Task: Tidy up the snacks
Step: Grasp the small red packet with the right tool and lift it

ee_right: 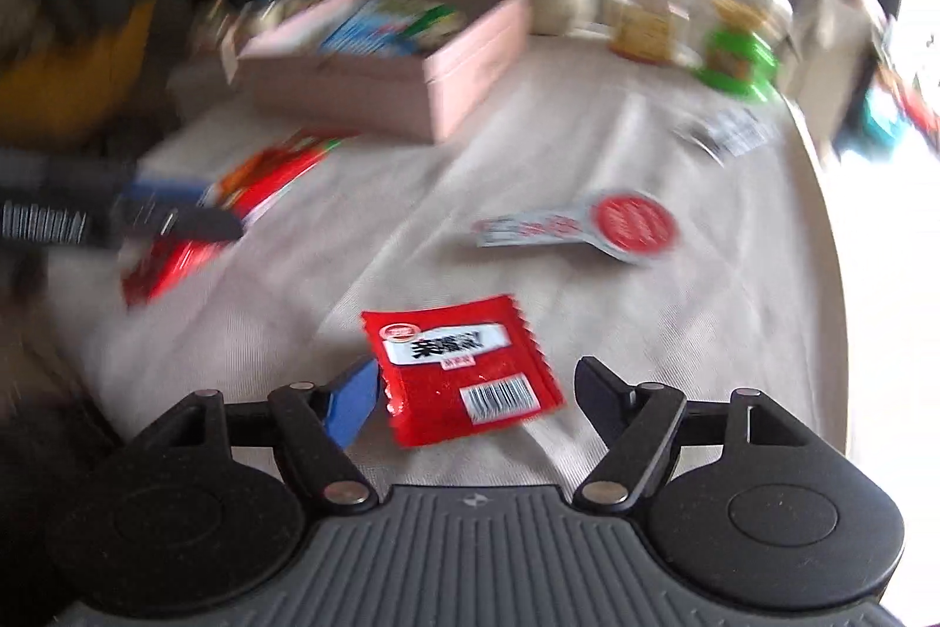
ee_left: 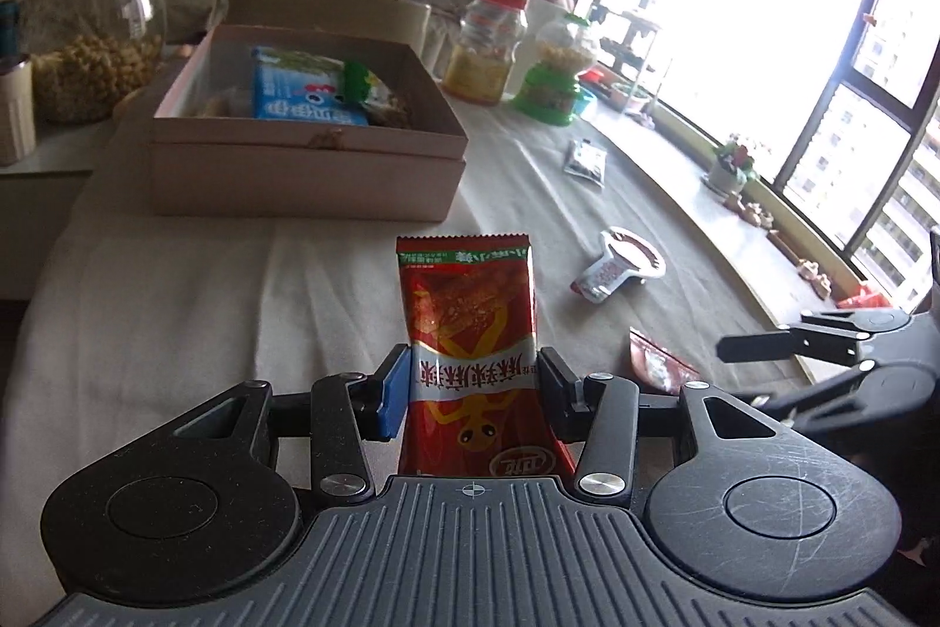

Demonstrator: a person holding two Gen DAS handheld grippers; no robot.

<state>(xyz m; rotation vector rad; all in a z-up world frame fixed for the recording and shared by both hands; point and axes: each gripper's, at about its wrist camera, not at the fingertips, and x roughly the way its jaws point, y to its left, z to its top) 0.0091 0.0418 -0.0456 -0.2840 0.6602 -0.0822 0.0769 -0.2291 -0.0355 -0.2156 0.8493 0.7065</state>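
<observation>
My left gripper (ee_left: 473, 380) is shut on a tall red snack packet (ee_left: 467, 315) and holds it upright above the cloth-covered table (ee_left: 235, 286). The pink open box (ee_left: 305, 157) with several snacks inside stands ahead and to the left. My right gripper (ee_right: 476, 380) is open, its fingers on either side of a small red packet (ee_right: 461, 368) that lies flat on the cloth. That packet also shows in the left wrist view (ee_left: 658, 362). The right wrist view is blurred; it shows the left gripper (ee_right: 176, 210) with its red packet (ee_right: 258, 186) at the left.
A red-and-white spoon-shaped packet (ee_left: 623, 262) and a small dark sachet (ee_left: 584, 163) lie on the cloth to the right. Jars stand behind: a big glass jar (ee_left: 94, 39), a red-lidded jar (ee_left: 484, 45), a green-based one (ee_left: 558, 74). The table edge and window sill run along the right.
</observation>
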